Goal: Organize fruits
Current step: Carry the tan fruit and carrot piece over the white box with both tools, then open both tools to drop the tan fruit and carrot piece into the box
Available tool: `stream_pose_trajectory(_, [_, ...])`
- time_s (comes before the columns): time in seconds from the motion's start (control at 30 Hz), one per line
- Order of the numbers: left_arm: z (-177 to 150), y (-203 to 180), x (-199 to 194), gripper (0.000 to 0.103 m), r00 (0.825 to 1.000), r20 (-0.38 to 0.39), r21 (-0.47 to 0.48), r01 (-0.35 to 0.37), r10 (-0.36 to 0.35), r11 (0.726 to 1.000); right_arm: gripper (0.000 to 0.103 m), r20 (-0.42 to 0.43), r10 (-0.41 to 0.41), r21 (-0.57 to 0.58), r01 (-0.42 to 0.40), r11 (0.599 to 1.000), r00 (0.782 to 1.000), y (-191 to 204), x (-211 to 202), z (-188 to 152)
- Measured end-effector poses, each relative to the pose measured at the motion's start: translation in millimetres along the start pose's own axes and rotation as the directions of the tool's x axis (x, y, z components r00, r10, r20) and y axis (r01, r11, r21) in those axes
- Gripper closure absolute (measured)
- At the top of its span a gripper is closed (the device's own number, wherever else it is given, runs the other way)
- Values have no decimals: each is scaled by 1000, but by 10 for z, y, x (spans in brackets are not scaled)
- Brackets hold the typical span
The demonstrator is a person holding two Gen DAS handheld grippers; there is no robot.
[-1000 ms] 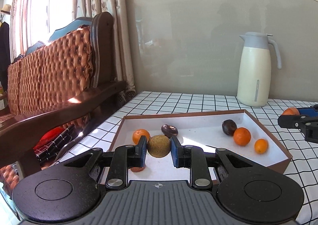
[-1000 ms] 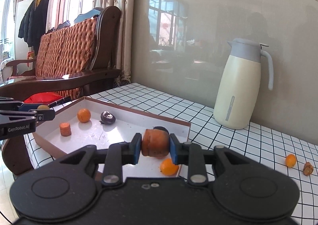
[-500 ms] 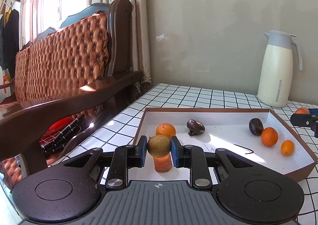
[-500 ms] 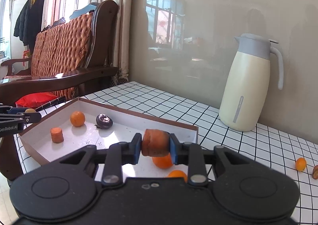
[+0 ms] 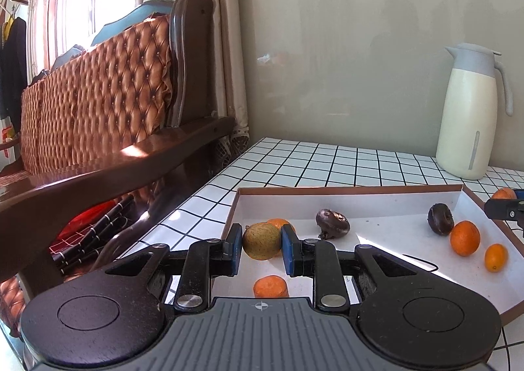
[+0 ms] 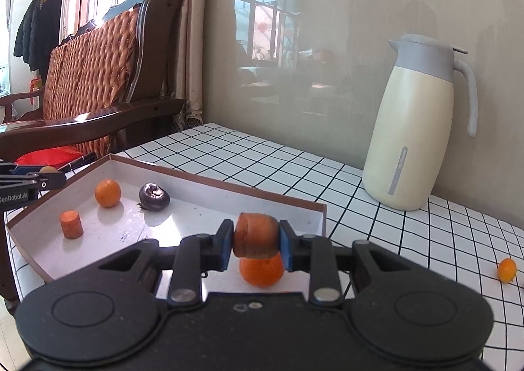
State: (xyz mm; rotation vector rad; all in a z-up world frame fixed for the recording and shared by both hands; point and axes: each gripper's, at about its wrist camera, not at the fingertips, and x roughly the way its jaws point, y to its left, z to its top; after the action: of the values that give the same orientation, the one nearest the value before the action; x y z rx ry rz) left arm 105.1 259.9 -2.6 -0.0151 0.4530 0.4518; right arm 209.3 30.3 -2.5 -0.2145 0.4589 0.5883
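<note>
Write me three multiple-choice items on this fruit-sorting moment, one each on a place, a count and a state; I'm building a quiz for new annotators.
1. Where does the cream jug stand?
A. Inside the tray
B. On the checked table beyond the tray
C. On the wooden bench

2. How many dark purple fruits lie in the tray?
A. None
B. Two
C. Five

3. What is the left gripper doing?
A. Shut on the greenish-brown fruit
B. Open and empty
C. Shut on the jug handle

Key: 1 B, it sits on the grid cloth by the wall; 2 B, the left wrist view shows two; 3 A, both fingers press the fruit.
</note>
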Motion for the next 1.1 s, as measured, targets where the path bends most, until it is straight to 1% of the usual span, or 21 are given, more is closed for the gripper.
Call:
stream_pose_trajectory(0.23, [81, -23, 169, 78, 1000, 2, -1, -4, 4, 1000, 82, 6, 2, -20, -2, 1000, 1000, -54, 228, 144])
stream_pose_trajectory(0.43, [138, -4, 303, 78, 1000, -8, -5, -8, 8, 1000, 82, -26, 7, -33, -8, 999, 1000, -94, 394, 175])
stream_pose_trajectory(0.67, [199, 29, 427, 78, 1000, -31, -9, -5, 4, 1000, 82, -40, 22, -15, -23, 1000, 999, -154, 495, 223])
stream_pose_trajectory(0.73, [205, 18, 430, 78, 1000, -24, -12, -1, 0, 1000, 81, -44, 24, -2, -24, 1000, 999, -176, 515, 235])
stream_pose_trajectory(0.77, [207, 5, 435, 78, 1000, -28, -7, 4, -4, 1000, 79, -40, 31, 5, -31, 1000, 999, -186, 512, 241])
stream_pose_trajectory(0.8, [205, -13, 431, 75, 1000, -28, -1, 7, -7, 1000, 69, -36, 39, 9, -39, 999, 999, -192, 508, 250])
stream_pose_trajectory(0.83, [201, -28, 417, 39, 1000, -19, 4, 4, -4, 1000, 57, -34, 32, 11, -31, 999, 999, -196, 504, 258])
stream_pose_trajectory(0.87, [195, -37, 382, 9, 1000, 11, 4, -20, 20, 1000, 17, -22, 4, 11, -4, 1000, 1000, -197, 494, 266])
stream_pose_trajectory(0.9, [182, -43, 337, 0, 998, 59, 3, -37, 36, 999, 7, 22, -37, 6, 37, 999, 999, -194, 455, 262])
stream_pose_trajectory(0.93, [187, -39, 318, 0, 997, 76, 10, -29, 28, 1000, 7, 63, -51, 0, 52, 999, 997, -196, 414, 252])
stream_pose_trajectory(1.0, [203, -12, 324, 0, 997, 73, -8, -28, 28, 1000, 7, 47, -43, -2, 43, 999, 998, -220, 426, 263])
stream_pose_trajectory(1.1, [191, 11, 345, 0, 998, 61, -11, -15, 16, 1000, 7, 58, -45, 9, 44, 999, 997, -227, 422, 250])
